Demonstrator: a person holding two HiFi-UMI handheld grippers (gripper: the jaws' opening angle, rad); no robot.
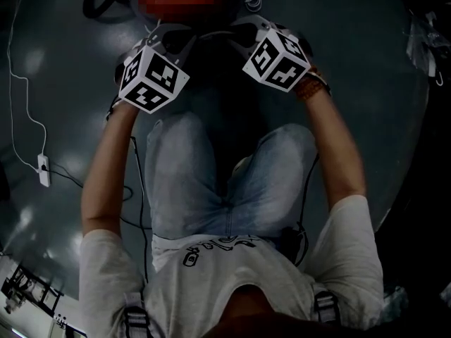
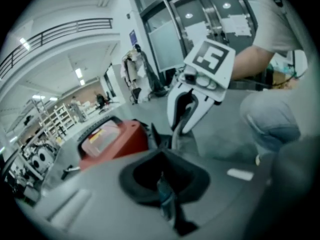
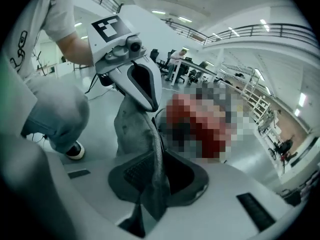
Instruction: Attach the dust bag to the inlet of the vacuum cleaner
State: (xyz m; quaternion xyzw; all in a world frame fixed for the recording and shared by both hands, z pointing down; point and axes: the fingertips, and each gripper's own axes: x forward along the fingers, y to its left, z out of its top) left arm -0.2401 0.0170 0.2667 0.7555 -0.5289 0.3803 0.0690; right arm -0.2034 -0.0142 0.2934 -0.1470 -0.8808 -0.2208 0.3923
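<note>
Both tools have the dust bag [image 3: 131,124]. The left tool [image 2: 165,194] is pressed tight on a thin edge, and the right tool [image 3: 155,184] pinches a grey fold. The bag stretches from tool to tool. The red vacuum cleaner [image 2: 117,141] sits on the floor just beyond them, probably nearer the left. I can't make out its inlet.

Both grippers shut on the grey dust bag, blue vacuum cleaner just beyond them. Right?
Not blue: the vacuum cleaner is red, as the left gripper view shows. The rest stands: the left gripper and the right gripper are both shut on the grey dust bag.
</note>
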